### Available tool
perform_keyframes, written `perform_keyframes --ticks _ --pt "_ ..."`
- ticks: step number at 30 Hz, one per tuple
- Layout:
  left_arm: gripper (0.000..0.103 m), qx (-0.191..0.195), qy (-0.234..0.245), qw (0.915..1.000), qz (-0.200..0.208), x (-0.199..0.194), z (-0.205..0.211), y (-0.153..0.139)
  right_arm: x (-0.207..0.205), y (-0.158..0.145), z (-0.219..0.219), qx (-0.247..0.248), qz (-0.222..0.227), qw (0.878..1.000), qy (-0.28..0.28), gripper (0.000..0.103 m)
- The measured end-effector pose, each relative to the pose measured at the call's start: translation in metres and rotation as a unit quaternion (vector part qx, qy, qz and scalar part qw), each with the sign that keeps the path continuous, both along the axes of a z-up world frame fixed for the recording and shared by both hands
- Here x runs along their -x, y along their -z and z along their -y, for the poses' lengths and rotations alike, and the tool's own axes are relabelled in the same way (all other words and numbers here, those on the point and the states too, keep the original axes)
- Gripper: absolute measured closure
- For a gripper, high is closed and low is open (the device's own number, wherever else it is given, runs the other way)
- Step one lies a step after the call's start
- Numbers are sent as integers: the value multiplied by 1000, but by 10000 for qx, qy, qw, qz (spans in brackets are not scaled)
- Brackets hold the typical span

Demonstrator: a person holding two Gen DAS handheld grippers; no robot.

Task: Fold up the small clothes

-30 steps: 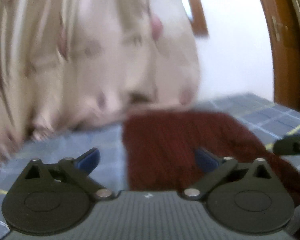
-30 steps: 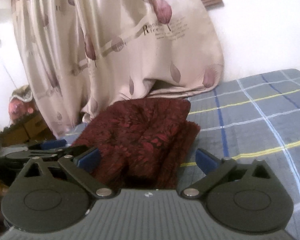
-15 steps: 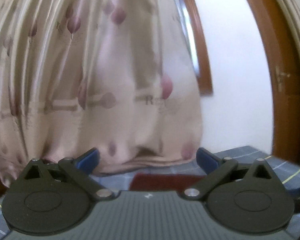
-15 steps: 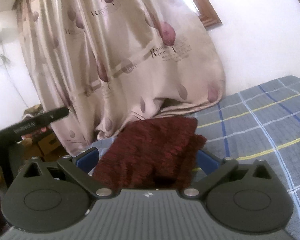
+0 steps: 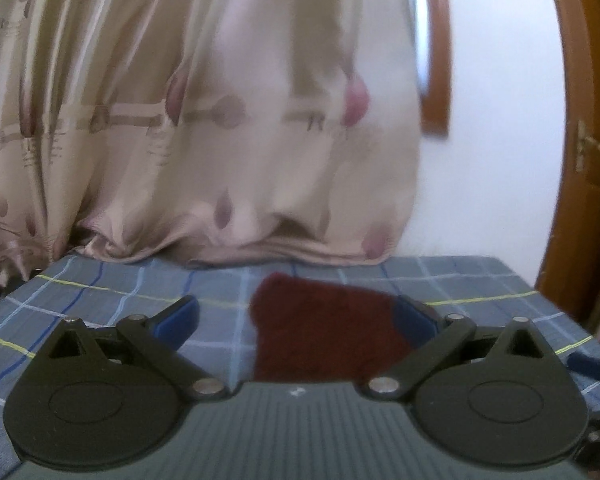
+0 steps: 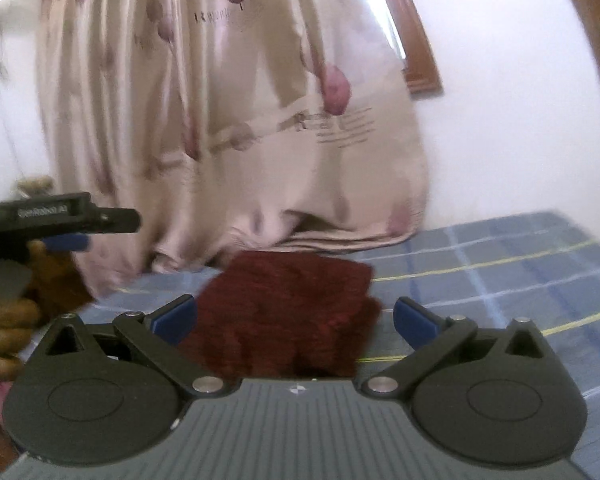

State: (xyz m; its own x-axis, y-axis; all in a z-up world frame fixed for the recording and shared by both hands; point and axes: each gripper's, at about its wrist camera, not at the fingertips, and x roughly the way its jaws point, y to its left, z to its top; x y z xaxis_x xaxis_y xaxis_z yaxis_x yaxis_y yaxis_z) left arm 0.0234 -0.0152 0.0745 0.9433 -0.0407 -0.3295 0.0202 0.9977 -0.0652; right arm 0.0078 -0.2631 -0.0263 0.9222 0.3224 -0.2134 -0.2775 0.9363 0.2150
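Both claws, left (image 5: 296,322) and right (image 6: 294,318), gape apart, grasping nothing, above a folded dark red cloth (image 6: 288,312) lying on a blue plaid bed (image 6: 500,280).

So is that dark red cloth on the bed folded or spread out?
Folded: the dark red cloth lies as a compact, thick block on the checked bedsheet, neither gripper touching it.

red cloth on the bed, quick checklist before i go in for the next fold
1. Left gripper open, holding nothing: ok.
2. Right gripper open, holding nothing: ok.
3. Red cloth lying on the plaid bedsheet, apart from both grippers: ok.
4. Cloth already folded neatly: cannot tell, blurred; one layer seems to overlap another.
5. Curtain hem clear of the cloth: cannot tell, it drapes just behind.
6. Sharp views: not ok.
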Motion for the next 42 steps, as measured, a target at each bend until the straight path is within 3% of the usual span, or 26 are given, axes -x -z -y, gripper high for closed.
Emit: perform_keyframes --ticks 6,13,29,42 --pt "0 -135 -113 9998 -123 -1 -2 12 -6 2 -6 173 -223 9982 535 0" --pt "0 -5 -91 9997 -239 0 -6 31 -12 11 -15 277 -468 9939 963 0" --pt "0 -45 -119 9996 -269 2 -10 47 -27 18 -15 494 -783 9896 1100 0" --pt "0 -21 -128 9999 46 7 -9 44 -34 18 -18 610 -887 9887 1047 0"
